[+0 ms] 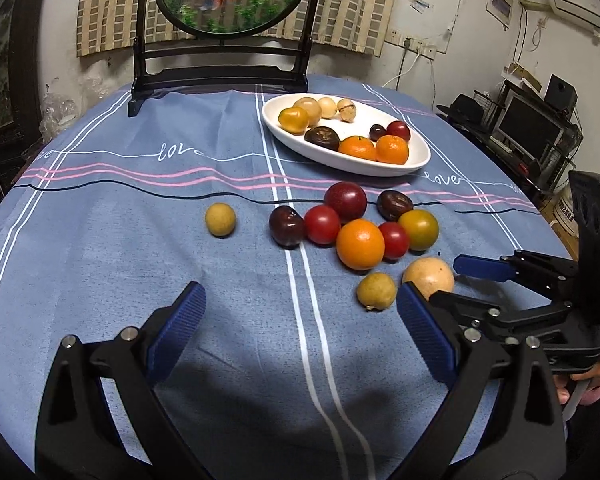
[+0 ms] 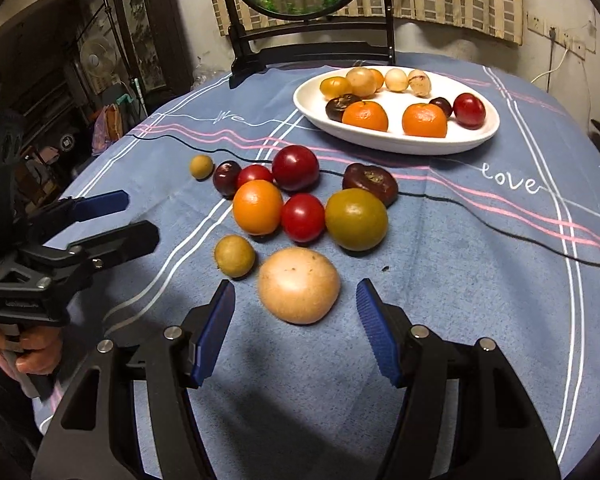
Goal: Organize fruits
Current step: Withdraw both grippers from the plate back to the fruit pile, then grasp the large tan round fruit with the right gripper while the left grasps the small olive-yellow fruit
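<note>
The tablecloth (image 2: 460, 280) is matt woven cloth; the plate (image 2: 396, 142) glossy white ceramic. Tomatoes (image 2: 303, 217) shine smooth — gripper pads (image 2: 374, 328) are ribbed blue rubber, arms matt black plastic.

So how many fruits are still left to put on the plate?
Around nine fruits already sit on the white plate, including two oranges. Nothing is held right now: the right gripper has its jaws open around the pale round fruit, not squeezing it, and the left gripper is open over bare cloth. Ten fruits still lie on the tablecloth, counting that pale one.
</note>
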`<state>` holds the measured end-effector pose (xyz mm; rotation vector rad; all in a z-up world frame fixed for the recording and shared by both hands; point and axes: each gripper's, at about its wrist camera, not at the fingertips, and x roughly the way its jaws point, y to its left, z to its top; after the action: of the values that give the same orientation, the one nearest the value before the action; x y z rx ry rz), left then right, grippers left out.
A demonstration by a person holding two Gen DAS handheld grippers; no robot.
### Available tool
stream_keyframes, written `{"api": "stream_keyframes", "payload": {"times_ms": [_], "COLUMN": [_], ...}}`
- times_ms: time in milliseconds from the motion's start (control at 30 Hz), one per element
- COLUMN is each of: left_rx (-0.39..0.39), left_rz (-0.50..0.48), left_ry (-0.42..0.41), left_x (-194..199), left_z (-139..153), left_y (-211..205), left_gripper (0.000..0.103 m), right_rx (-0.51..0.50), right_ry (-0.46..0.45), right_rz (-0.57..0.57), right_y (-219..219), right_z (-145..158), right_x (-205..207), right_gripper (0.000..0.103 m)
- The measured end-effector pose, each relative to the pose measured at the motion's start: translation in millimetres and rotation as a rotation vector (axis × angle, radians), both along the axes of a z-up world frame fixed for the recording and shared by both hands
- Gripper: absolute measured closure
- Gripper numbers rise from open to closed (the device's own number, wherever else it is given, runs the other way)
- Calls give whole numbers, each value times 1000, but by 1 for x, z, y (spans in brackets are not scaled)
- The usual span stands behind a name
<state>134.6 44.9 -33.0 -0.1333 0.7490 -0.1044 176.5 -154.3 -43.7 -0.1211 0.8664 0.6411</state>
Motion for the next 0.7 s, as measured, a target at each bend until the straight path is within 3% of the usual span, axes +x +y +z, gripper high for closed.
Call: {"api": "stream_keyframes", "payload": {"times_ms": [700], "left_rx": [-19], "left_rz": [6], "left_ry": [-1], "left_x": [0], "left_z": [2], "left_y": [4], "left_gripper": [5], "right_rx": [-51], "right_ry": [10], "right_rz": [20], "right_y": [16], "right_z": [-8], "right_x": [6], "right_gripper": [47]}}
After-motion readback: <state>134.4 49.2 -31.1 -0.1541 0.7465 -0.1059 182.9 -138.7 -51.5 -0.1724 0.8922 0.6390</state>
